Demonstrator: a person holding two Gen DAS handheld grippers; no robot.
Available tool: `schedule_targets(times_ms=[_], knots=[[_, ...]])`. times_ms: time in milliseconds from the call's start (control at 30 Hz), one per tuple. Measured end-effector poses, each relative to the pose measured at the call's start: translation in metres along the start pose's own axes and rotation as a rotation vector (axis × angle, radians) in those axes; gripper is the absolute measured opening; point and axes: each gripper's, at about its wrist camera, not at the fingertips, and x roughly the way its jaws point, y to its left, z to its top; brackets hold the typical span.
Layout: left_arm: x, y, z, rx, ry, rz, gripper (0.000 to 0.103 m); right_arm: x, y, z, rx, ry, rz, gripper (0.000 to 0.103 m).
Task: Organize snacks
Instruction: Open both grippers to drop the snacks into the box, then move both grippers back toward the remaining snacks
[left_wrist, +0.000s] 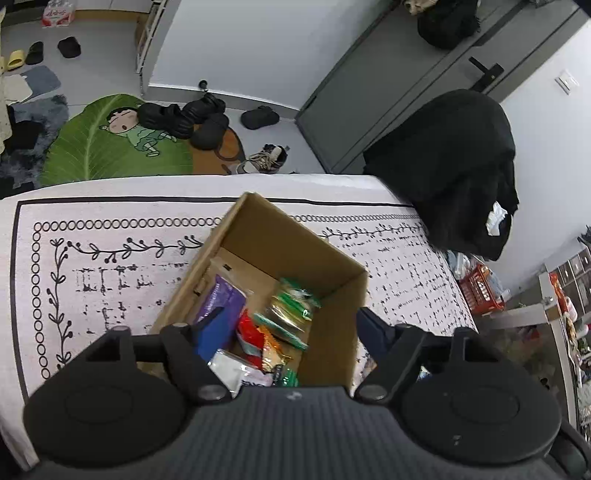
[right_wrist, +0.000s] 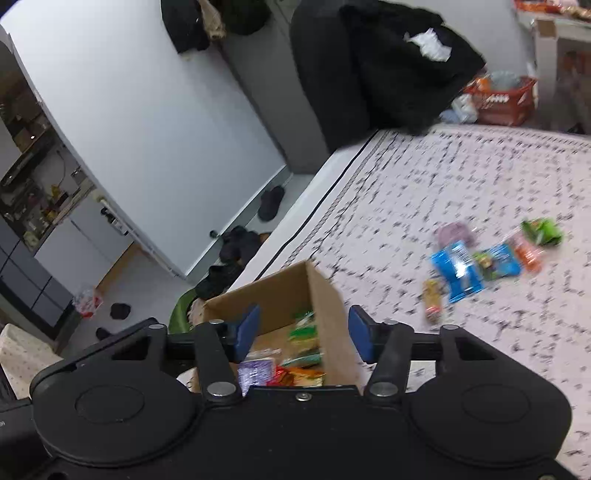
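Observation:
An open cardboard box (left_wrist: 334, 328) stands on the white patterned cloth (left_wrist: 110, 266). Inside lie a purple packet (left_wrist: 221, 299), green packets (left_wrist: 291, 306), a red packet (left_wrist: 249, 330) and a white packet (left_wrist: 229, 369). My left gripper (left_wrist: 291, 328) hangs open over the box, one blue pad (left_wrist: 208, 332) inside it and the other finger beyond its right wall. My right gripper (right_wrist: 303, 334) is open above the same box (right_wrist: 325, 314) and holds nothing. Several loose snacks lie on the cloth to the right: a blue packet (right_wrist: 458, 275), a green one (right_wrist: 543, 230), an orange one (right_wrist: 528, 254) and a yellow bar (right_wrist: 432, 299).
A chair draped in black clothing (left_wrist: 454, 166) stands at the table's far right corner, with a red basket (right_wrist: 498, 99) on the floor behind it. Shoes (left_wrist: 199, 118) and a green leaf rug (left_wrist: 92, 147) lie beyond the far table edge.

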Motion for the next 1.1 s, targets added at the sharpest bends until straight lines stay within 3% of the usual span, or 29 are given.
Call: schedule_targets(times_ms=[300,467,1033,1100], knots=[[-0.005,-0.024,-0.013,0.079,-0.009,-0.025,0.09,-0.03,-0.049,0.004,0.028,-0.027,-0.081,0.064],[-0.006,-0.039,-0.022,0.134,-0.013,-0.023,0.092,-0.045,-0.074,0.005,0.037,-0.04,-0.104,0.079],[0.003,-0.092,-0.057,0.284,-0.005,-0.044,0.092,-0.064,-0.135,0.013,0.067,-0.056,-0.126,0.085],[0.004,-0.098,-0.061,0.306,-0.004,-0.045,0.092,-0.064,-0.143,0.013,0.075,-0.052,-0.125,0.089]])
